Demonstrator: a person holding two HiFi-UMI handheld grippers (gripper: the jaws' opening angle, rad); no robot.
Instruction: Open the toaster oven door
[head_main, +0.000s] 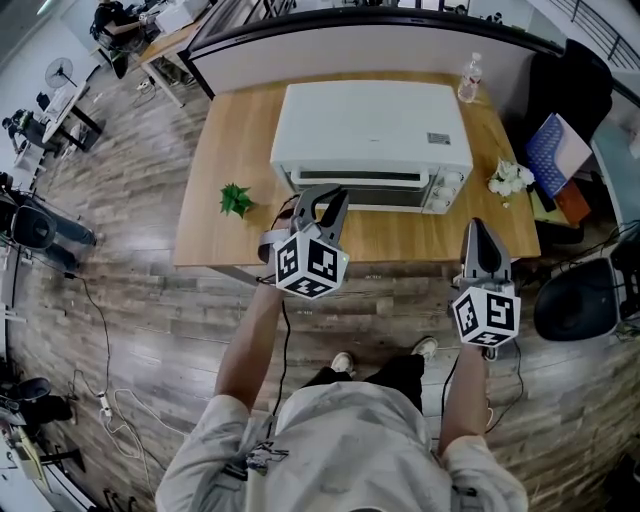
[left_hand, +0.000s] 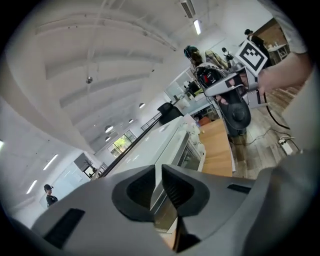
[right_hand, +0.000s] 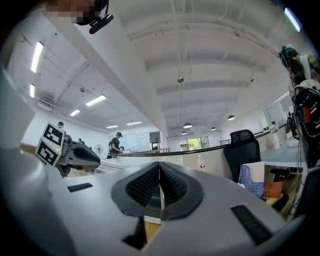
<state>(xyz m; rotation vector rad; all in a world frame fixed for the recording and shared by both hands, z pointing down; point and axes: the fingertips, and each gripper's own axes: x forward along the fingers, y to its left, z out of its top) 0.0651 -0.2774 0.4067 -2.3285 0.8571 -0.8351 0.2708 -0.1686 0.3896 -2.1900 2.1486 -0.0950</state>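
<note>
Wood-plank floor (head_main: 130, 260) surrounds a pale wooden table (head_main: 215, 150) in an open office. From the head view we note the white toaster oven (head_main: 370, 125) at the table's middle, its front toward the person and its door (head_main: 355, 190) closed flat against the body. A small green plant (head_main: 236, 200) sits near the table's left front and white flowers (head_main: 511, 178) near the right front, with a clear bottle (head_main: 469, 78) at the far right corner. The left gripper (head_main: 325, 195) reaches over the front edge, tips just before the door. We cannot tell from above whether they touch it. The left gripper view settles what the head view leaves vague: the jaws stand a narrow slit apart, nothing is pinched, and the oven's front and glass show beyond the slit. The right gripper (head_main: 483, 228) hangs at the table's front right, well apart from the oven. Its own view shows the ribbed pads pressed together on nothing. Only that view shows the bottle from the side and a black office chair (right_hand: 242, 150) upright beside a blue tray (right_hand: 251, 180).
</note>
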